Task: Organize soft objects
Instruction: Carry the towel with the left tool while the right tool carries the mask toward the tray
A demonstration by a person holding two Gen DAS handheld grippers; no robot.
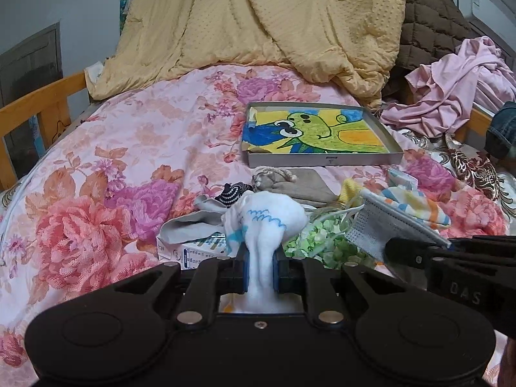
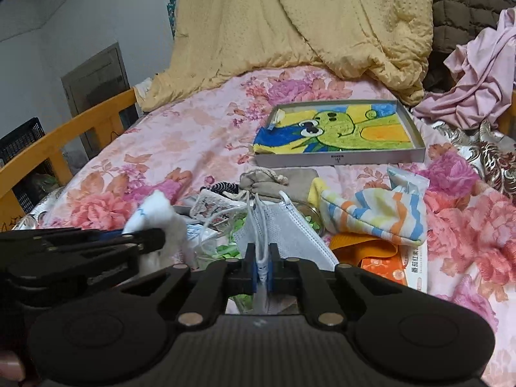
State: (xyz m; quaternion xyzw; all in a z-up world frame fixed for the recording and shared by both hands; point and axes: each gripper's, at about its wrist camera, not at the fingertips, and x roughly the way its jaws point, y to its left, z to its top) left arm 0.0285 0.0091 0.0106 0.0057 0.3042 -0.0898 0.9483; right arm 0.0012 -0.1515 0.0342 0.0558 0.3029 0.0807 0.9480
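White sock (image 1: 262, 225) with blue print: we note it pinched between the narrow jaws of the left gripper (image 1: 260, 272), raised over the clutter on the floral bedspread (image 1: 113, 148). Further right, the right gripper (image 2: 262, 271) clamps a grey face mask (image 2: 283, 232) by its folded edge. Striped sock (image 2: 374, 217) lies beside it; shallow box (image 2: 338, 158) with a drawing sits behind.

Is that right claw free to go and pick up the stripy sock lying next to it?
Probably not yet. The right claw is shut on a grey face mask, so it has no spare grip. The striped sock lies uncovered just beside it, with nothing in between; once the mask is dropped, it looks easy to reach.
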